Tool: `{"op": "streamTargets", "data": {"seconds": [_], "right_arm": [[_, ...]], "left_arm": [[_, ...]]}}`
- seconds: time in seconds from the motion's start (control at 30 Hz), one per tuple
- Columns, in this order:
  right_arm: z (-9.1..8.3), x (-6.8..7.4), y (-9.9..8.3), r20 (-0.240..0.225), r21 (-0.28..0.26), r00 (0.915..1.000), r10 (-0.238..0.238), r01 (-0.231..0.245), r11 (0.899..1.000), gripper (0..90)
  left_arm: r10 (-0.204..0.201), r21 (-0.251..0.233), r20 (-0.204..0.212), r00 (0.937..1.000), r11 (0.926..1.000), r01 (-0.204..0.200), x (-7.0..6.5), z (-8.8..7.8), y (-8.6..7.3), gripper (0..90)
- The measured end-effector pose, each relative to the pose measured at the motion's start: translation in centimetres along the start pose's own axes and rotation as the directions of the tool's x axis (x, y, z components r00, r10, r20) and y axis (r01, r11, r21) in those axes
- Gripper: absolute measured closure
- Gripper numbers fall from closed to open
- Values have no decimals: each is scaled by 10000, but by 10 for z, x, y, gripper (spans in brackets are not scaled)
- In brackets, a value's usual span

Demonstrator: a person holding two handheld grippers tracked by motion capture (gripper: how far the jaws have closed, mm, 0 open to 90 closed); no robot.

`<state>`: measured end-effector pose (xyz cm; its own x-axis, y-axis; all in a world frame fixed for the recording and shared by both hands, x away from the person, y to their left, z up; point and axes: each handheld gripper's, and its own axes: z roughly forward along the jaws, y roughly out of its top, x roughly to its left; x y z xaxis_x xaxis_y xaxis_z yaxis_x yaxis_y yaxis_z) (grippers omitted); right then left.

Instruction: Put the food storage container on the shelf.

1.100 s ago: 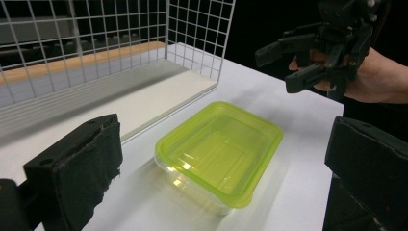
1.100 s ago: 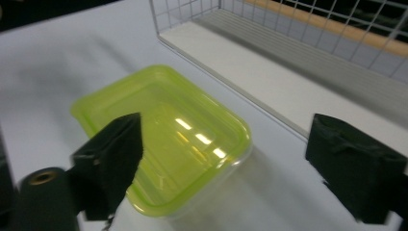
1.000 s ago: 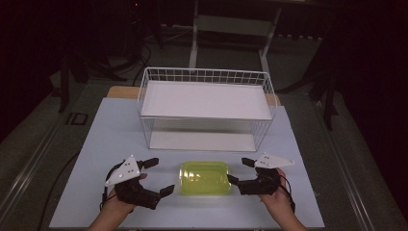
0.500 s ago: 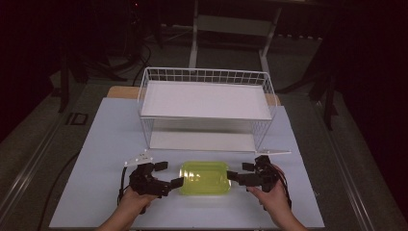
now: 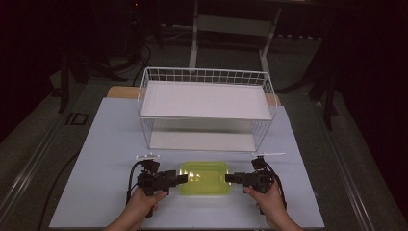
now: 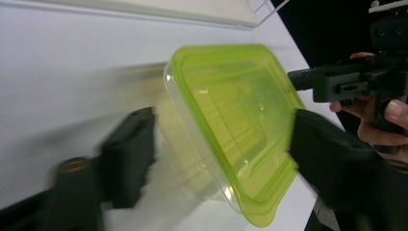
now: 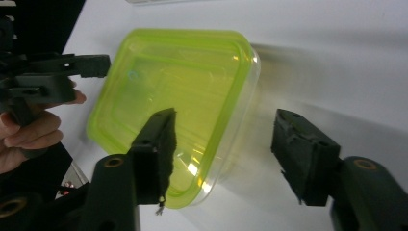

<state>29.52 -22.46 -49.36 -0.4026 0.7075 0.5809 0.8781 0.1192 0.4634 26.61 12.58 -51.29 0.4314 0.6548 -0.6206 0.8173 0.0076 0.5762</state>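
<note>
- Green-lidded container (image 5: 204, 177) lay on the white table (image 5: 106, 144), near its front edge, in front of the wire basket (image 5: 207, 108), between my two grippers.
- My left gripper (image 5: 179, 178) sat at the container's left end; jaws had just been closing, one above the lid and one below the clear tub, pads not clearly pressing yet.
- My right gripper (image 5: 232, 178) sat at the right end; jaws also just closing, one over the lid, the other off the side wall, gap visible.

white wire basket (image 5: 207, 77) at the table's far side, pale table top (image 5: 106, 144), dark floor (image 5: 43, 130)
</note>
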Motion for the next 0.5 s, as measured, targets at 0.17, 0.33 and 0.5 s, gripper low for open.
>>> {"op": "streamTargets", "data": {"seconds": [0.17,0.33,0.5], "right_arm": [[4,-2,-2,107,98,9998,137,-138,9999,516],[6,1,-5,312,118,9994,168,-171,9998,617],[6,6,-6,326,82,9993,186,-188,9998,716]], "left_arm": [[-320,269,114,9994,9991,317,3,5,-2,506],[-428,541,-106,9990,9976,433,4,8,-3,608],[-186,576,-362,9992,9981,206,-3,8,-2,686]]}}
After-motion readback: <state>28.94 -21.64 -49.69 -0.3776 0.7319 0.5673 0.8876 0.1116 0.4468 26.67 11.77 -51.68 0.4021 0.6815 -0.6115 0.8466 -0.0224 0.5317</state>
